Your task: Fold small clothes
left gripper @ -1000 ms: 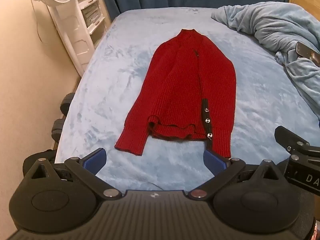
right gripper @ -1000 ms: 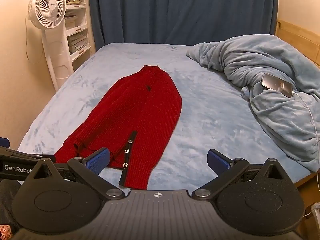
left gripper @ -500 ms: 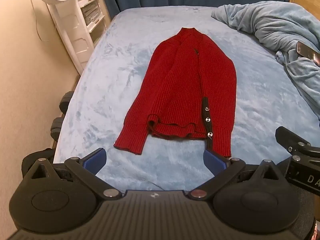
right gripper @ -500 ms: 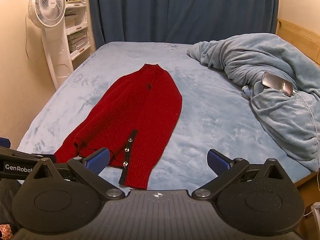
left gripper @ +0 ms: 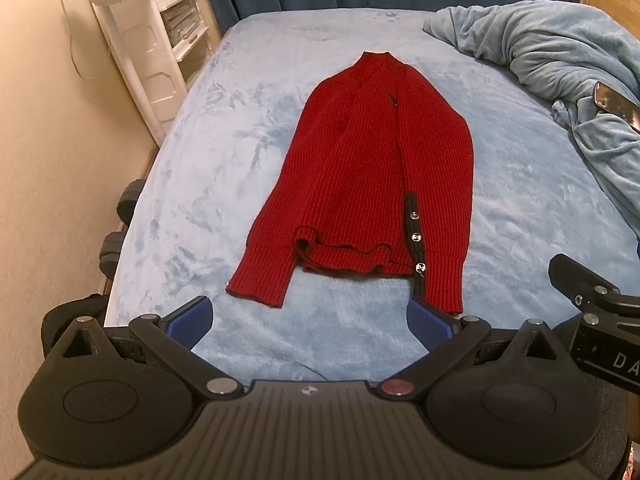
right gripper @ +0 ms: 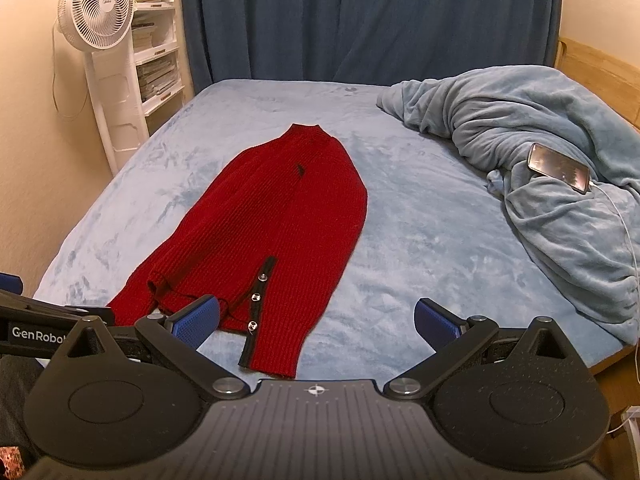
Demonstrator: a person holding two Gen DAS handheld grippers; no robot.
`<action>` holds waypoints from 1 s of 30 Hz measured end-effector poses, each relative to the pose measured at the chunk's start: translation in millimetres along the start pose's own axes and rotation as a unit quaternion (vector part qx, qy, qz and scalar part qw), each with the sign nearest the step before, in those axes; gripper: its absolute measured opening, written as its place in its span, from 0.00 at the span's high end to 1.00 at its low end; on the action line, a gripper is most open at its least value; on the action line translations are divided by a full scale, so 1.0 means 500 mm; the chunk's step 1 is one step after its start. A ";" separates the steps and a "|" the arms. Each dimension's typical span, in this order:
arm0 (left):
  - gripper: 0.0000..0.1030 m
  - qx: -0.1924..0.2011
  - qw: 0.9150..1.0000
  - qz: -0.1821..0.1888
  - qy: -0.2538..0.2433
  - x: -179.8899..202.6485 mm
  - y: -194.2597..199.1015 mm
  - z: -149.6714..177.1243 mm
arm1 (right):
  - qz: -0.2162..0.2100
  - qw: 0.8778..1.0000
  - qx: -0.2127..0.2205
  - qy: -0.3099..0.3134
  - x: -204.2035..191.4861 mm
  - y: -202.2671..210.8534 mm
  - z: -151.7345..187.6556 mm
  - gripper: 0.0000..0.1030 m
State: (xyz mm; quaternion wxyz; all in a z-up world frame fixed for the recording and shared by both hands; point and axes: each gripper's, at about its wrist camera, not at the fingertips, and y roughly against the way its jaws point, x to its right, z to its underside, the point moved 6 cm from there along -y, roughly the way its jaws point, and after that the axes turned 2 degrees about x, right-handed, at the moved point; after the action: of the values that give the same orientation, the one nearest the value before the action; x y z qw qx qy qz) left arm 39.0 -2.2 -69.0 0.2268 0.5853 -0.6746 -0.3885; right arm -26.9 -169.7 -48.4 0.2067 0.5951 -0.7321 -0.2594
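A red knit cardigan (left gripper: 372,184) lies flat on the light blue bed (left gripper: 224,184), collar far, hem near, sleeves folded in along its sides, with a black button band with three buttons near the hem. It also shows in the right wrist view (right gripper: 276,232). My left gripper (left gripper: 310,322) is open and empty, held just short of the hem. My right gripper (right gripper: 318,320) is open and empty, near the hem's right corner. The right gripper's body shows at the right edge of the left wrist view (left gripper: 592,312).
A crumpled blue blanket (right gripper: 540,168) lies on the bed's right side with a phone (right gripper: 558,167) and cable on it. A white fan (right gripper: 96,12) and shelves stand at the far left. Dark blue curtains (right gripper: 360,20) hang behind. The bed's left edge drops to dumbbells (left gripper: 120,224).
Both grippers have held nearly still, with only a slight drift of the view. The cardigan has not moved.
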 end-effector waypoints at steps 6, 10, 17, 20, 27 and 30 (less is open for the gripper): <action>0.00 0.003 1.000 0.000 0.003 -0.004 -0.005 -0.002 | 0.000 1.000 -0.007 0.005 -0.008 -0.013 -0.002 0.01; 0.00 0.002 1.000 0.000 0.001 -0.005 -0.004 -0.005 | 0.000 1.000 -0.005 0.002 -0.007 -0.014 -0.001 0.01; 0.00 -0.005 1.000 -0.002 0.000 -0.007 -0.008 -0.008 | -0.009 1.000 -0.019 -0.007 -0.002 -0.026 0.008 0.01; 0.00 -0.005 1.000 -0.001 -0.002 -0.006 -0.008 -0.010 | -0.010 1.000 -0.020 -0.008 -0.002 -0.027 0.008 0.01; 0.00 -0.004 1.000 0.000 -0.005 -0.004 -0.011 -0.011 | -0.016 1.000 -0.024 -0.012 -0.004 -0.035 0.008 0.01; 0.00 -0.003 1.000 0.000 -0.006 -0.003 -0.012 -0.012 | -0.018 0.999 -0.024 -0.011 -0.003 -0.039 0.006 0.01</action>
State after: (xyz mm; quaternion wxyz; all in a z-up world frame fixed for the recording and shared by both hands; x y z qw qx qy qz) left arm 47.3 -2.5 -69.9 0.2245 0.5821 -0.6748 -0.3942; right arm -13.8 -171.0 -63.0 0.2081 0.5998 -0.7173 -0.2871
